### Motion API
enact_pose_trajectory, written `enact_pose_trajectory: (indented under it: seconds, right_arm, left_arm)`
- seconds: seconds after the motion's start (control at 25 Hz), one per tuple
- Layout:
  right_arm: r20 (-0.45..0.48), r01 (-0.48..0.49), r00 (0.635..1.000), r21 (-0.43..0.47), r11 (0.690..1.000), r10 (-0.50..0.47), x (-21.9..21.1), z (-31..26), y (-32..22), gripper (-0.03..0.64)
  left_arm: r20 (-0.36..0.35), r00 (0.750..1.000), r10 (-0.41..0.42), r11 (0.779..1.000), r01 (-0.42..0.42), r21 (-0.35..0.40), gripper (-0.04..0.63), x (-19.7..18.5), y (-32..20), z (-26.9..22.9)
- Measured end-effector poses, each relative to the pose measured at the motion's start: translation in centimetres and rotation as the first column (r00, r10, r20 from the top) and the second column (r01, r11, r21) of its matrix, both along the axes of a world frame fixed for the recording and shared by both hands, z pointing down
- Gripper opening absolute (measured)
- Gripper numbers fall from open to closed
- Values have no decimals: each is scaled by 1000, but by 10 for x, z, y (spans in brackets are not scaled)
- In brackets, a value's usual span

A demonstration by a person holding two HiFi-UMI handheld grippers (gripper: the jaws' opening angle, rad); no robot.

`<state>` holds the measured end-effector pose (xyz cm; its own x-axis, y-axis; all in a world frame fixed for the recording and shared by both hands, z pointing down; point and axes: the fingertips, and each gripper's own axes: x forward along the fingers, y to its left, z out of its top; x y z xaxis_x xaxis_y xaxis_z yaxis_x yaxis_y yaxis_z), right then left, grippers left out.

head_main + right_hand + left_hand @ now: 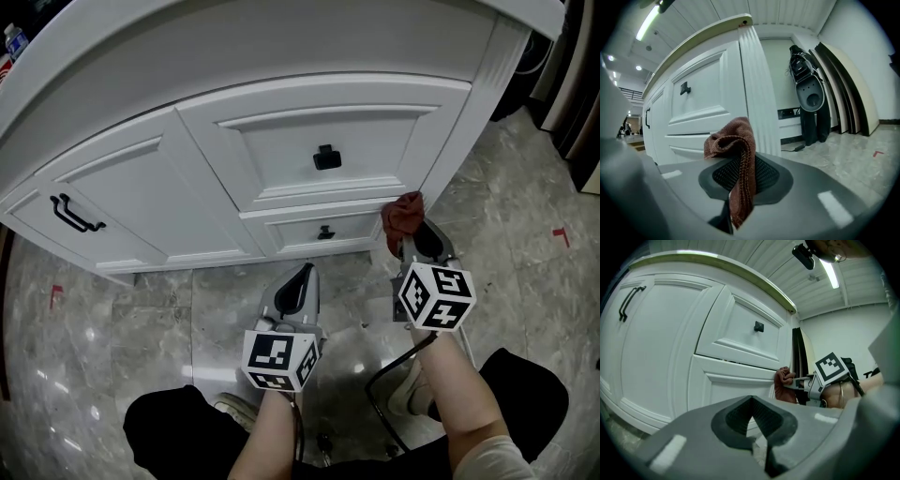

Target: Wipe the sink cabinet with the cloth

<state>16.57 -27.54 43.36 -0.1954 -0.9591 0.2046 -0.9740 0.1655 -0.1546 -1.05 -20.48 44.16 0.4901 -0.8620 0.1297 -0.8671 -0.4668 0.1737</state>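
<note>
The white sink cabinet fills the top of the head view. My right gripper is shut on a reddish-brown cloth, which it holds up by the cabinet's lower right corner, beside the small lower drawer. I cannot tell whether the cloth touches the wood. In the right gripper view the cloth bunches over the jaws and hangs down between them, with the cabinet behind. My left gripper hangs lower and to the left, shut on nothing. Its view shows the cabinet, the cloth and the right gripper.
The drawers carry black knobs and the left door a black bar handle. Glossy marble floor has red tape marks. Boards and a dark object lean on the wall right of the cabinet. A shoe is below.
</note>
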Motion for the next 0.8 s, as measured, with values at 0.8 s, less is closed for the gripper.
enact_pose_trajectory:
  seconds: [0.8]
  right_arm:
    - [95, 384, 921, -70, 921, -377, -237, 67, 20, 91]
  left_arm:
    - [12, 982, -191, 979, 191, -64, 0, -112, 13, 32]
